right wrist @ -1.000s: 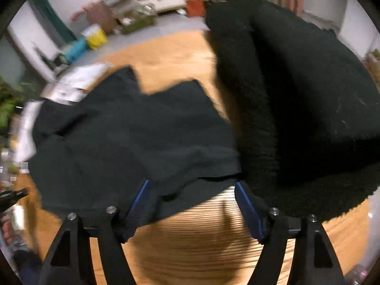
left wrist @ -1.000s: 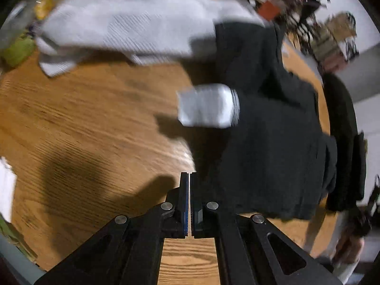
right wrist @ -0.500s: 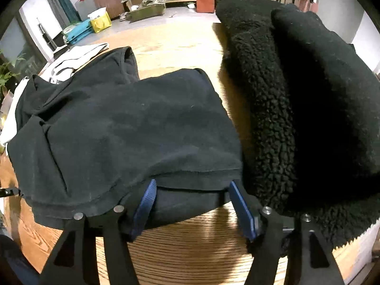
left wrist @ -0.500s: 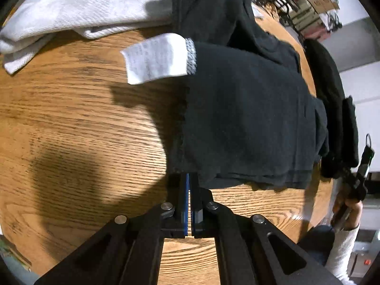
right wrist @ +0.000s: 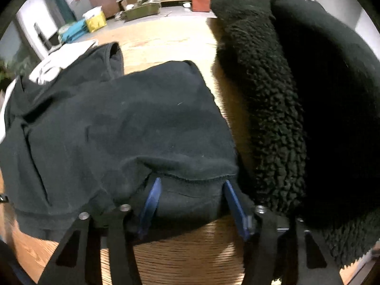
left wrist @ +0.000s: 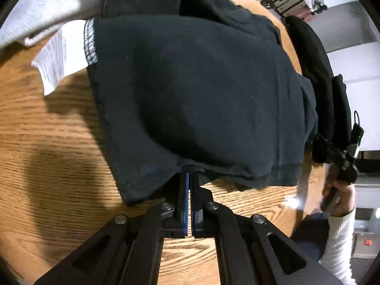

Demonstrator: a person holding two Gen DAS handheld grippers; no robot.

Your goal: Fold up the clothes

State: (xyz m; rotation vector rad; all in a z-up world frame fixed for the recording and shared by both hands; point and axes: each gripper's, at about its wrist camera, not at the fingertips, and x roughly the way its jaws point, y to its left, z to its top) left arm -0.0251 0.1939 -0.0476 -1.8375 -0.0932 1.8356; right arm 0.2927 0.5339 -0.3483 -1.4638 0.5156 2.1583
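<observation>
- My left gripper [left wrist: 189, 178] is pressed together, its tips tucked under the near hem of the folded black cotton garment [left wrist: 201, 90], which lies on the round oak-grain wooden table [left wrist: 47, 142].
- A white ribbed cloth [left wrist: 59, 54] pokes out at the garment's left edge.
- My right gripper [right wrist: 190, 190] is spread wide (blue pads [right wrist: 152, 199] straddling the hem).
- A black fleece jacket [right wrist: 296, 95] lies just right.
</observation>
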